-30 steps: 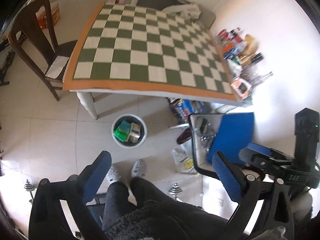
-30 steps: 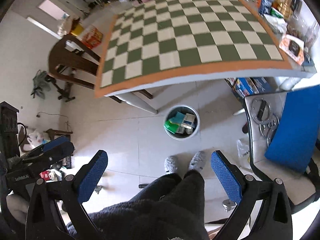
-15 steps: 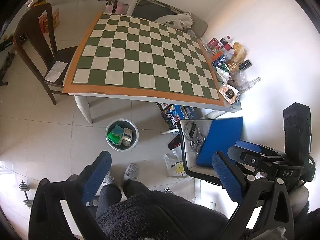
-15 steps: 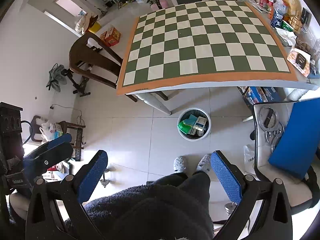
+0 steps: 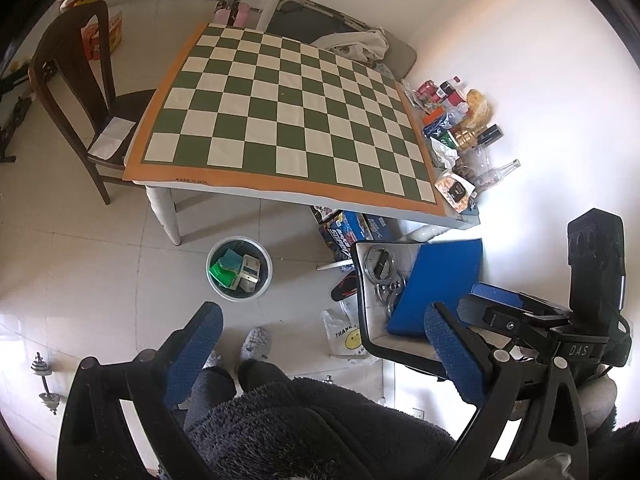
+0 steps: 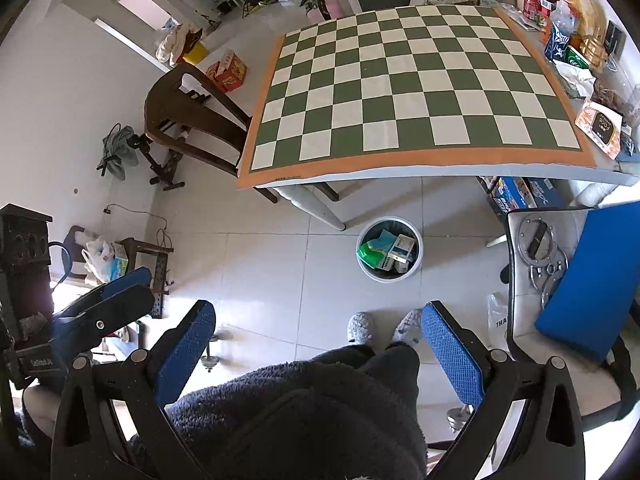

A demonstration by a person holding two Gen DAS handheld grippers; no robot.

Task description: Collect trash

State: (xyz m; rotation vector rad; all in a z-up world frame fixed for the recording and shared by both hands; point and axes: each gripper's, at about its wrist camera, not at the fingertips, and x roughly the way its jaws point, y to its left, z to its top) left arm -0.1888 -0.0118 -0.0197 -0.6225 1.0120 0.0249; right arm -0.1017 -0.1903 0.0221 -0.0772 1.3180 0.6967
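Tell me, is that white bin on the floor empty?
No, it holds trash. The bin stands upright with no lid on it, and green packets and a white box lie inside. Its fill level cannot be told.

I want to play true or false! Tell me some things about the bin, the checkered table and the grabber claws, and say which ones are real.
1. The round white trash bin stands on the floor near the table leg. True.
2. The trash bin is empty. False: it holds green packaging and small boxes.
3. The left gripper is squeezing a piece of trash. False: its blue-padded jaws are wide apart with nothing between them.
4. The green-and-white checkered tablecloth has an orange border. True.
5. The pile of bottles and snack packets sits in the middle of the tablecloth. False: it lies along the table's edge by the white wall.
6. The right gripper is open and empty. True.
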